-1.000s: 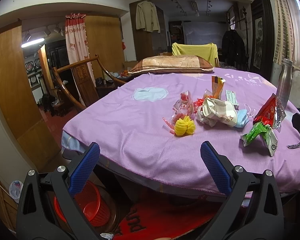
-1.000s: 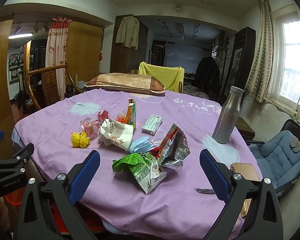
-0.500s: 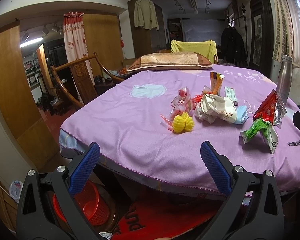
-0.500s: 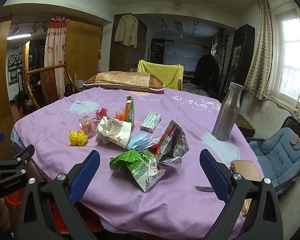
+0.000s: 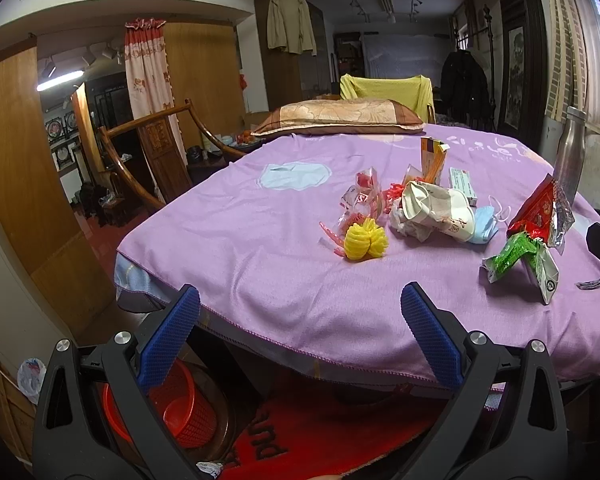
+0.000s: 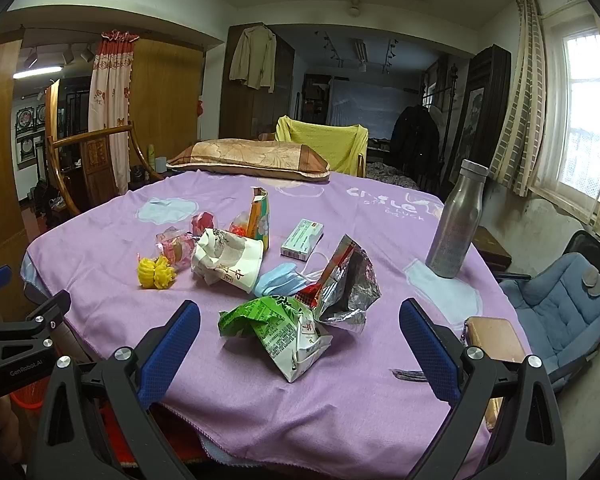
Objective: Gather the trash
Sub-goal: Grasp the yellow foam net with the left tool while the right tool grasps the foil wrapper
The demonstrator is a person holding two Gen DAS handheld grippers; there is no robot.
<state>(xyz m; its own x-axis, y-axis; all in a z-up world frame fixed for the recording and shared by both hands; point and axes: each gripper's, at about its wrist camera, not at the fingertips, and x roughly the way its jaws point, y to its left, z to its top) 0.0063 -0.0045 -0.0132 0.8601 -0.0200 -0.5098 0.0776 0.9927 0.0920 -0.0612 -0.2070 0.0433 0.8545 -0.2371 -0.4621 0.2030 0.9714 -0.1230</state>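
Left gripper [image 5: 300,334]: jaws spread wide, blue pads [image 5: 168,336] empty, held off the near table edge. Right gripper [image 6: 300,338]: jaws likewise wide, nothing between the pads [image 6: 430,346], hovering over the near edge of the purple tablecloth [image 6: 100,248].

Trash is clustered mid-table. Taking the crumpled paper cup [image 6: 228,260] as clock centre in the right wrist view:
- yellow ruffled wrapper [image 6: 156,273] at 9 o'clock, apart from the cup.
- clear pink-printed wrappers [image 6: 176,245] at 10 o'clock, touching the cup.
- upright orange carton [image 6: 259,218], top torn open, at 1 o'clock.
- small white-green box [image 6: 302,238] at 2 o'clock; print too small to read.
- blue face mask [image 6: 278,282] at 4 o'clock, against the cup.
- red-and-foil snack bag [image 6: 346,280] beyond the mask.
- green snack bag [image 6: 274,328] at 5 o'clock, nearest the right gripper, touching the foil bag.

Writing: the cup carries red Chinese characters, one reading "中". Tablecloth has pale lettering at the far right, partly legible as "LUCK". The left gripper's body, at the left edge of the right wrist view, is marked "GenRobot.AI".

Steel bottle [image 6: 456,220] stands upright at 3 o'clock, well apart. Red basket [image 5: 180,404] sits on the floor under the table, at 7 o'clock in the left wrist view.
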